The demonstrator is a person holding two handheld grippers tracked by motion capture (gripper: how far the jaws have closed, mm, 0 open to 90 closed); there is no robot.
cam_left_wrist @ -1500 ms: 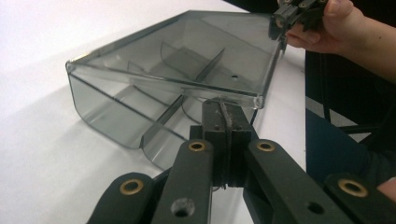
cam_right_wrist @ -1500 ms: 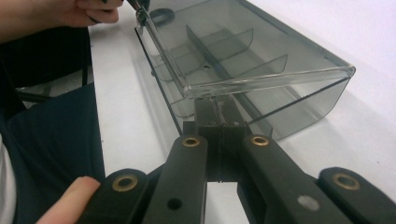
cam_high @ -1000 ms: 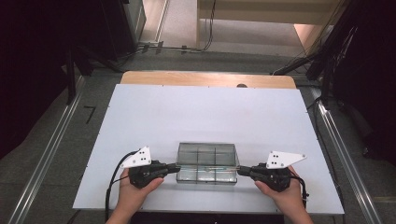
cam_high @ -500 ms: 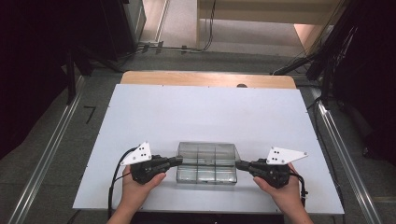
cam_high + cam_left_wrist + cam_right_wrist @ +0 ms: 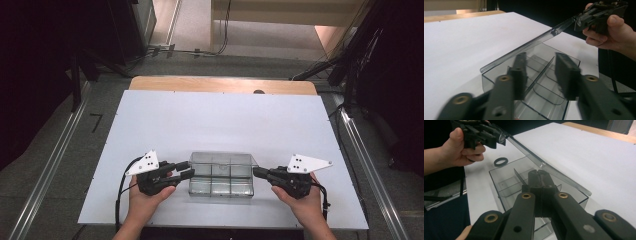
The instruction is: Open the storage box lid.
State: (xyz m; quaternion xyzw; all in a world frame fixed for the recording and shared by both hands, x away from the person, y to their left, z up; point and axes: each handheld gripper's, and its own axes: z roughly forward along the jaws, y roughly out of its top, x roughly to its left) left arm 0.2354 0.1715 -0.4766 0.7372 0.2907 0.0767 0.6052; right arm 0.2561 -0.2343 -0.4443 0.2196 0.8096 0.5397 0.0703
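Compartment box, clear plastic, lower centre of frame; hinged lid is pinched by right gripper and part-raised. Left gripper is spread, unladen. Next: lid to be swung fully back.

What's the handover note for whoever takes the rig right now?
Right gripper: fingers shut on the lid at its right end, holding it raised at a slant.
Left gripper: fingers open at the left end of the box, gripping nothing.
Box sits near the front edge of the table; compartments look empty.
Done: lid partly open.
To do: probably swing it fully open.
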